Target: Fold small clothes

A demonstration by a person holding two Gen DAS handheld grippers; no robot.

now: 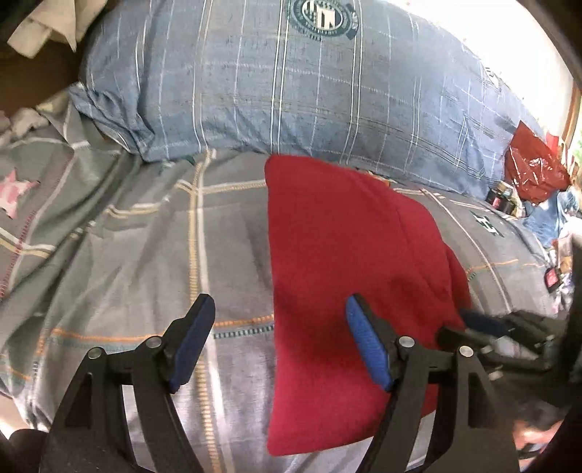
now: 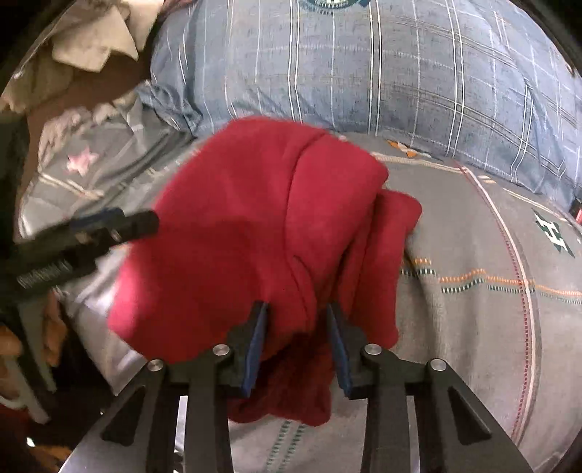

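Note:
A small red garment (image 1: 345, 254) lies folded on the grey checked bedsheet (image 1: 127, 254). My left gripper (image 1: 280, 309) is open over the garment's left edge, one blue pad over the sheet and one over the red cloth, holding nothing. My right gripper (image 2: 298, 313) has its jaws partly closed around a bunched fold of the red garment (image 2: 247, 225) at its near edge. The right gripper also shows in the left wrist view (image 1: 487, 327), at the garment's right side. The left gripper shows in the right wrist view (image 2: 105, 225), at the garment's left.
A large blue checked pillow (image 1: 291, 91) lies along the far side of the bed. Beige clothes (image 1: 47, 29) are piled at the far left. A red plastic bag (image 1: 534, 171) and clutter sit at the far right. A pink star patch (image 2: 82, 162) marks the sheet at left.

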